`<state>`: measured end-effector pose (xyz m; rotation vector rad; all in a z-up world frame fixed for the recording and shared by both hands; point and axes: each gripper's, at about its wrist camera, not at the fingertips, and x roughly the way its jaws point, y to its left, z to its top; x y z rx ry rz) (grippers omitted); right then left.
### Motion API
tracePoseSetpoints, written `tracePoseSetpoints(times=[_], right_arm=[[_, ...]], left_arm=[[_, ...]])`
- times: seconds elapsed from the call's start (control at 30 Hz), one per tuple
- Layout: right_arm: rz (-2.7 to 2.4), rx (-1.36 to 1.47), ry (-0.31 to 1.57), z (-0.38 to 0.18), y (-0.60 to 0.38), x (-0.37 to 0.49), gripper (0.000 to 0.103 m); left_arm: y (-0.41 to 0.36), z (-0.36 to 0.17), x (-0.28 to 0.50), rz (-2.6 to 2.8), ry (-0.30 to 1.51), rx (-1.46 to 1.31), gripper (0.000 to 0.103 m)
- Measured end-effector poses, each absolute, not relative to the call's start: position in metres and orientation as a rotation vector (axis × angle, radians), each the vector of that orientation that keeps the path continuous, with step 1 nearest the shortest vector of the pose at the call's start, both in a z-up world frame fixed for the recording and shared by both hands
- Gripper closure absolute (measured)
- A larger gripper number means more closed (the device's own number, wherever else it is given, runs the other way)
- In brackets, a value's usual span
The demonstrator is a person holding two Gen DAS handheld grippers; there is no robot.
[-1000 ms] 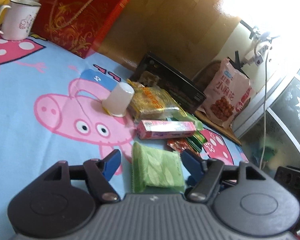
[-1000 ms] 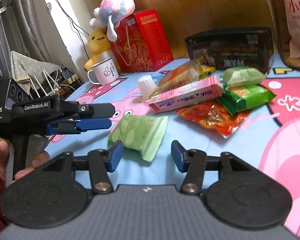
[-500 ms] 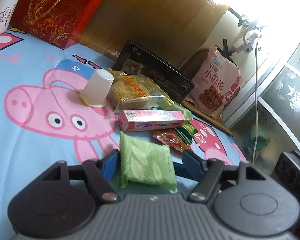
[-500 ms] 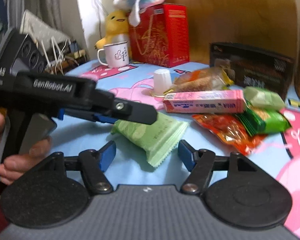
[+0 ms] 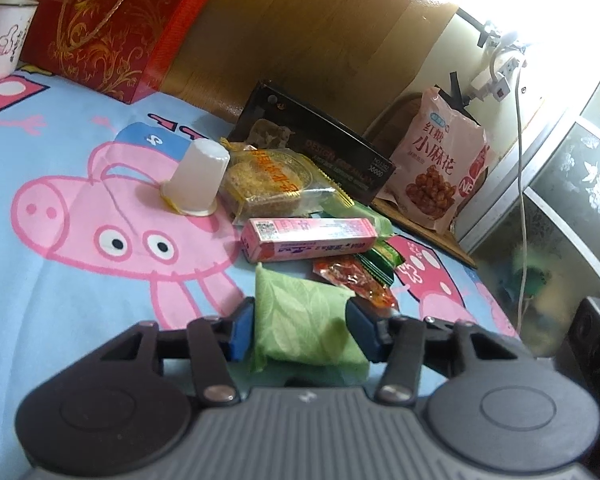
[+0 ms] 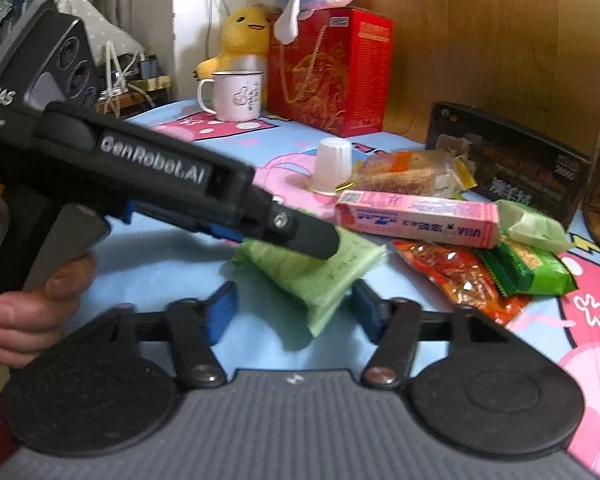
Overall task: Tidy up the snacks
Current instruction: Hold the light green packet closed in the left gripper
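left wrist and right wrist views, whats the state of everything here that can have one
left gripper, shut on green packet, jaws have just been closing
right gripper, open, jaws have just been closing, green packet's end between them but not pinched
white cup, upside down
mug, upright
pink box, lying flat, closed

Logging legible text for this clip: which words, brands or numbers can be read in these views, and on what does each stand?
"GenRobot.AI": side of the left tongs body.
"DAS": its camera housing; smaller lines beneath unreadable.
"红糖小麻花": pink snack bag.
"UHA": pink box; other print too small.
"36000": black box; its gold lettering blurred.
Red gift box, mug, green packet: print unreadable.
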<state>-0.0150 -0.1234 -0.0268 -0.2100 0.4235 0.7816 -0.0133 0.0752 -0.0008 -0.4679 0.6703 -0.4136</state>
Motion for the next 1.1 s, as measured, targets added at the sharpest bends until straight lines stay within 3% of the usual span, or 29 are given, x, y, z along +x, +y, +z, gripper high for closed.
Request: tracePoseSetpoints(times=[0.07, 0.1, 1.1], right_arm=[[0.764, -0.169, 0.43, -0.026, -0.129, -0.011, 0.064], [0.769, -0.142, 0.437, -0.026, -0.133, -0.009, 0.065], [0.76, -0.06, 0.458, -0.029, -0.146, -0.018, 0.063]], left_arm=[[0.076, -0.001, -0.014, -0.418, 0.667, -0.469, 0.057], [0.076, -0.001, -0.014, -0.421, 0.665, -0.47, 0.057], [0.067, 0.0, -0.017, -0.465, 0.676, -0.413, 0.053]])
